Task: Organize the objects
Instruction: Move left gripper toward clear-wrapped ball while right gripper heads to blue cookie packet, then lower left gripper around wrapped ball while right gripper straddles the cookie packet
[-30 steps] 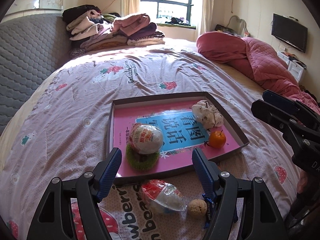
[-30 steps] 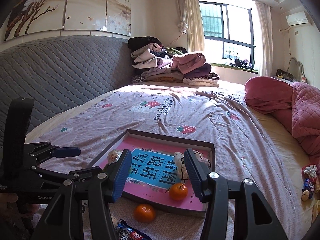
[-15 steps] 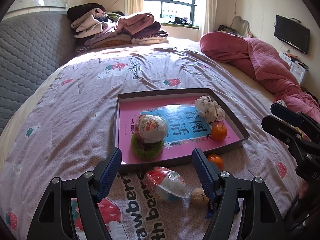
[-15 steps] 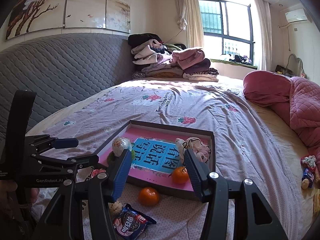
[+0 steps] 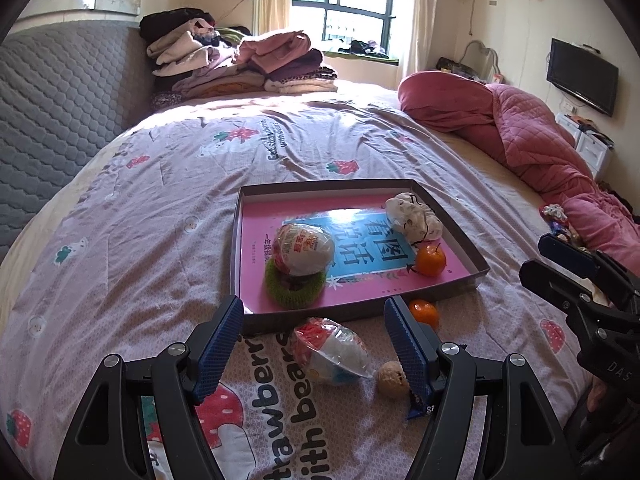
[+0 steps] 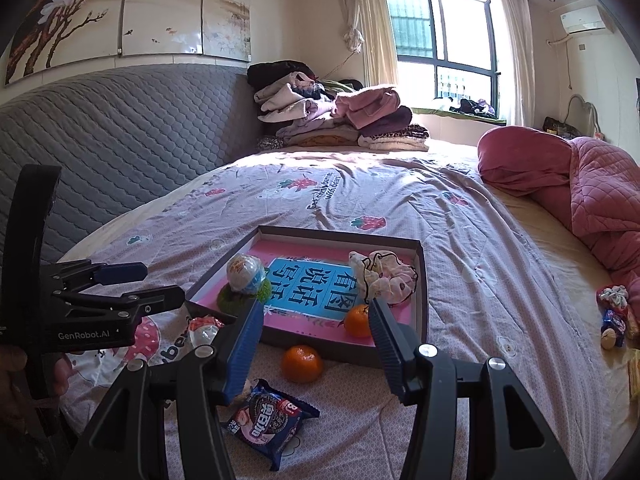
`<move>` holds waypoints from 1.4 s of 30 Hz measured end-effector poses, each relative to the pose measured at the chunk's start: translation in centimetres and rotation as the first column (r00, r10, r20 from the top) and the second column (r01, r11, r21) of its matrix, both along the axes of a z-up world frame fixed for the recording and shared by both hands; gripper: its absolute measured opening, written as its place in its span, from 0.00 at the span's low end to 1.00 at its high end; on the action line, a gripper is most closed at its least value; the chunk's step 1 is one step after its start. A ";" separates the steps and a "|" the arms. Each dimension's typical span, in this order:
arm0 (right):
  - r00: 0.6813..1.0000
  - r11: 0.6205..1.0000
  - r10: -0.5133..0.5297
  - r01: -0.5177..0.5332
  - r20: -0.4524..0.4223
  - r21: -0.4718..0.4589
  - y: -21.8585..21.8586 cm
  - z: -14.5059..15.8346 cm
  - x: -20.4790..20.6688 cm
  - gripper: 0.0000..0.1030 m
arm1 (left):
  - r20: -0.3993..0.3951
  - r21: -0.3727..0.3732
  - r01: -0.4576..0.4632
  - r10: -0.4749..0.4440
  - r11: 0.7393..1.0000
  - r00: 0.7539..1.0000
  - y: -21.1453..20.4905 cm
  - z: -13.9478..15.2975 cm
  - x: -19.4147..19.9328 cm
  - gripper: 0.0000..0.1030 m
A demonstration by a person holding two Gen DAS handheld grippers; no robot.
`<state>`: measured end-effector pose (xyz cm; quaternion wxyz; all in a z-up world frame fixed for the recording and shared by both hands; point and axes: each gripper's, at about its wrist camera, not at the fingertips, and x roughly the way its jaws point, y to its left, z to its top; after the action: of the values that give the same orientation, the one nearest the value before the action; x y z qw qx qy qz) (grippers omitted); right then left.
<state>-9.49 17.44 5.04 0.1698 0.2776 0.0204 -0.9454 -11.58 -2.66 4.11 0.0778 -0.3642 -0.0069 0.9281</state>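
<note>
**Shallow box on the bed, loose items at its near edge**

Where the strawberry-print bedspread [image 5: 168,208] lies across the bed, a shallow box [image 5: 456,224] resting flat near the front, long axis running left to right in the left wrist view, open side up, pink and blue print on its floor. Inside, largest to smallest: a wrapped egg-shaped toy [image 5: 306,248] sitting upright on a green fuzzy ring [image 5: 294,290] at the near left; a crumpled pale scrunchie [image 5: 414,216] at the far right corner; an orange [image 5: 430,260] just in front of the scrunchie, stem upward.

Outside the box, along its near wall: a second wrapped egg toy [image 5: 330,350] lying on its side, long axis slanting from upper left to lower right; a blue biscuit packet [image 6: 270,420] flat on the bedspread, one corner pointing down toward the right wrist camera; a second orange [image 6: 302,363] just beside the box wall; a small pale walnut-like ball [image 5: 392,378] near the toppled egg.

Left gripper [image 5: 314,344] hovering low, jaws wide apart and bracketing the toppled egg, touching nothing. Right gripper [image 6: 316,344] likewise with jaws spread wide, empty, the loose orange showing between them.
</note>
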 end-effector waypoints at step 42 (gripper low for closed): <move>0.997 1.000 0.024 -0.025 0.080 0.017 -1.7 -2.3 3.4 0.53 | 0.048 -0.013 -0.020 0.020 1.000 0.999 -1.0 -2.3 3.1 0.72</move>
<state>-6.12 15.70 2.78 0.1796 0.3161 0.0254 -0.9312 -8.49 -3.66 1.85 0.0660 -0.3870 -0.0066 0.9197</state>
